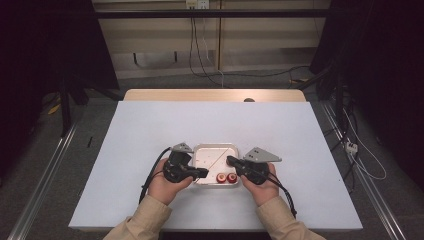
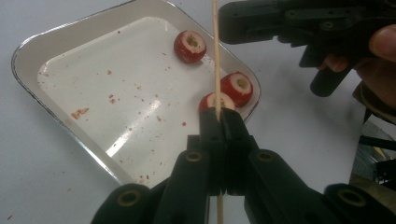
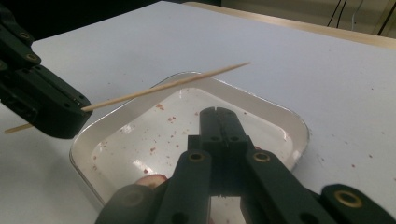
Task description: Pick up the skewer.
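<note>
Skewer sits clamped in left gripper jaws; right gripper jaws clenched empty.

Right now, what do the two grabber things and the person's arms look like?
Both are black. The left gripper and right gripper each carry a grey three-cornered plate on top and trail a black cable. Close up, the jaws are two flat black bars joined by arms with brass-coloured round pins. The person wears tan sleeves.
</note>
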`<action>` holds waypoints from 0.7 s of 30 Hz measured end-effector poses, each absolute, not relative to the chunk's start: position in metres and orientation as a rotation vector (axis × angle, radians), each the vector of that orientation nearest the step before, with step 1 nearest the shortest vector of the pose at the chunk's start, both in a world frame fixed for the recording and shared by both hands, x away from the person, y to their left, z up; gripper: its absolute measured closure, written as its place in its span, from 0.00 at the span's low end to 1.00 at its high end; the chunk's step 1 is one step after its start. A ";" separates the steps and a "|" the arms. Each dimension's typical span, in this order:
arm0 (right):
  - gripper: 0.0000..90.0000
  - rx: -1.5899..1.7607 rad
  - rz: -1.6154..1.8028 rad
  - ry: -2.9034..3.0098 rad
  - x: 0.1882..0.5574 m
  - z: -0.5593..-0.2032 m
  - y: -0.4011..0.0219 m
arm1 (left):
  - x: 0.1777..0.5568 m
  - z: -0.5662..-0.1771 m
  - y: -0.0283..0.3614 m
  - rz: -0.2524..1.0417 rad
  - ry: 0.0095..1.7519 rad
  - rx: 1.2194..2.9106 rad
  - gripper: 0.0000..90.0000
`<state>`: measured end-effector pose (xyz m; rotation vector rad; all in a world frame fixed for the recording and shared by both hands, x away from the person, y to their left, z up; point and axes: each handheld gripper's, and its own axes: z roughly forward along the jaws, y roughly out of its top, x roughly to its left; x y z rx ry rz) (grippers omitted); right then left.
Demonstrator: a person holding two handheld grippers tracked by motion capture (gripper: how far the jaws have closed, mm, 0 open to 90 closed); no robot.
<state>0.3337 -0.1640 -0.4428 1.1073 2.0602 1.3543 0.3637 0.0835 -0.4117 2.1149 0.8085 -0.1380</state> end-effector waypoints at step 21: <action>1.00 1.010 1.428 2.102 0.344 -0.419 -0.132 | 0.360 -0.415 0.082 -0.172 0.789 2.155 0.99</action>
